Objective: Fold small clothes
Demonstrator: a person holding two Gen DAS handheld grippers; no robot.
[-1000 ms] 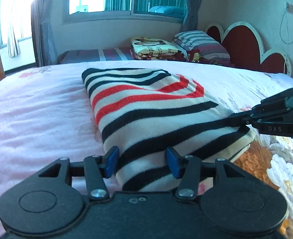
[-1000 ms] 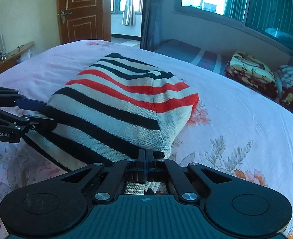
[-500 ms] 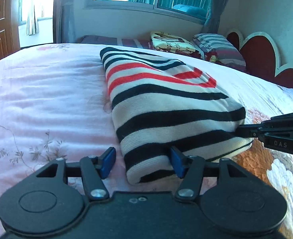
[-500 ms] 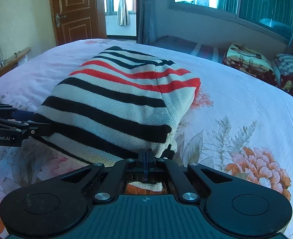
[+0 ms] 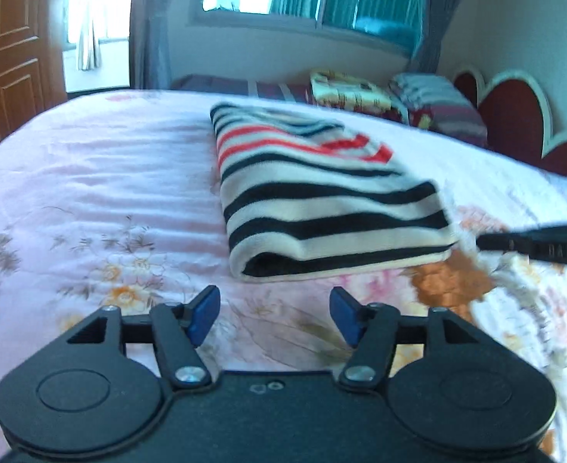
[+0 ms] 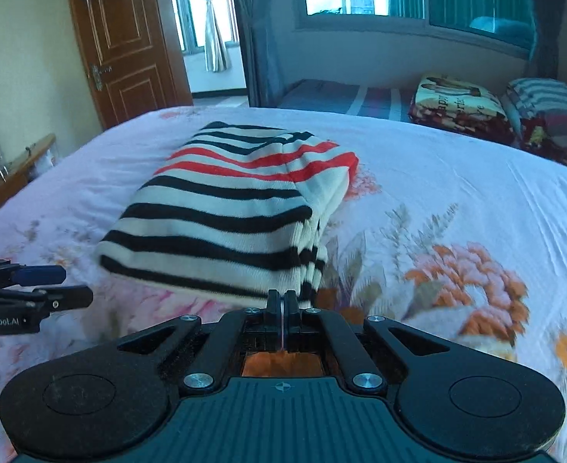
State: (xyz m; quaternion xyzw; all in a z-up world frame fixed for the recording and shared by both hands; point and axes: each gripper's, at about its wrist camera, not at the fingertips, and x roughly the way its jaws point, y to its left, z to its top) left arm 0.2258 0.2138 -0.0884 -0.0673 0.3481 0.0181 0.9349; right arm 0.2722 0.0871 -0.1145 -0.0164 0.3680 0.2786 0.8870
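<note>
A wide bed under a pink floral cotton sheet [image 5: 90, 177] fills both views. The landmark on it is the folded knit sweater with black, cream and red stripes [image 5: 322, 200], lying flat near the middle of the sheet as a thick rectangle. Its long axis runs away from both cameras toward the window side, and its rounded folded end faces the two tools.

The left gripper [image 5: 274, 314], black with blue pads, sits just short of that near end and slightly toward the sweater's left corner. Its jaws are opening, and only bare sheet lies between them; nothing is held.

The right gripper [image 6: 283, 303] is at the sweater's near right corner, with its jaws pressed fully together. The corner's ribbed edge hangs right at the tips, but I cannot tell whether they touch it, and no cloth shows between the closed tips.

By my reading the fold looks finished. Of the two, the right gripper is nearer the sweater. Any further move would have to reach forward along the sweater's long axis.
</note>
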